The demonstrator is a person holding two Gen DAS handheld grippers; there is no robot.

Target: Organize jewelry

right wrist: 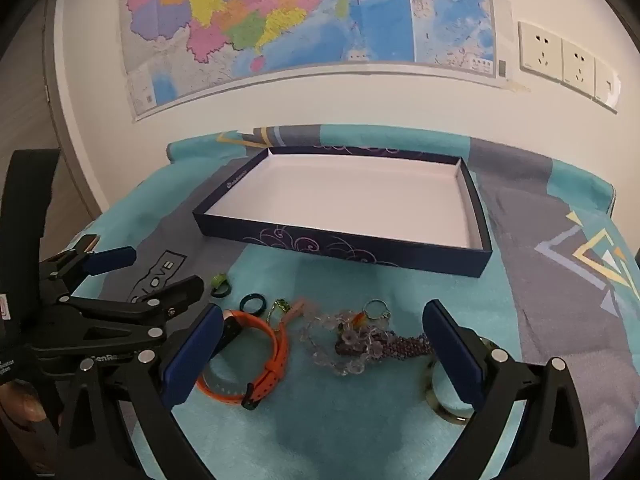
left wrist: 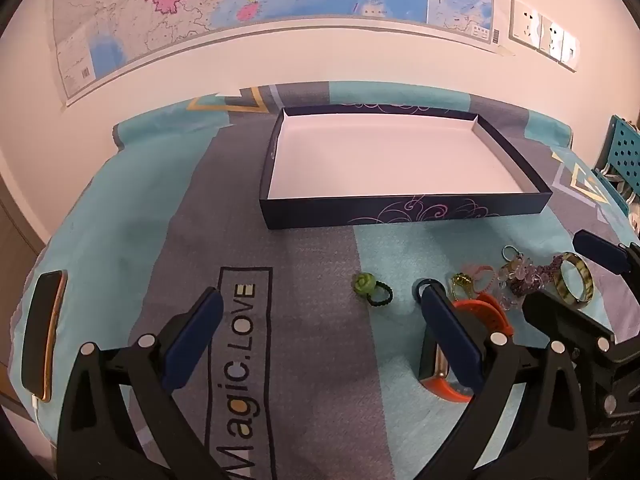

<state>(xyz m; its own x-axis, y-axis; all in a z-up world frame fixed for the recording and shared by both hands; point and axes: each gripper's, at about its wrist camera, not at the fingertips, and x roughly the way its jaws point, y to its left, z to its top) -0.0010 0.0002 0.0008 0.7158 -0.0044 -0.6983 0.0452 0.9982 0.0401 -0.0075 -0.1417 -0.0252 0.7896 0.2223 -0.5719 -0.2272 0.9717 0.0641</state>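
Observation:
A shallow dark blue box (left wrist: 400,216) (right wrist: 340,246) with a bare white inside lies on the teal and grey cloth. In front of it jewelry is scattered: a green flower hair tie (left wrist: 364,283) (right wrist: 219,282), a dark ring (right wrist: 252,303), an orange watch strap (left wrist: 492,316) (right wrist: 272,356), clear and purple bead bracelets (left wrist: 520,280) (right wrist: 360,340) and a yellow-green bangle (left wrist: 576,280) (right wrist: 434,392). My left gripper (left wrist: 322,292) (right wrist: 164,268) hangs open over the cloth by the hair tie. My right gripper (right wrist: 322,310) (left wrist: 556,270) is open above the bead pile. Neither touches anything.
A phone (left wrist: 44,332) lies at the cloth's left edge with a cable attached. A map (right wrist: 304,20) and wall sockets (right wrist: 560,60) are on the wall behind the box. A blue perforated panel (left wrist: 624,140) stands at the far right.

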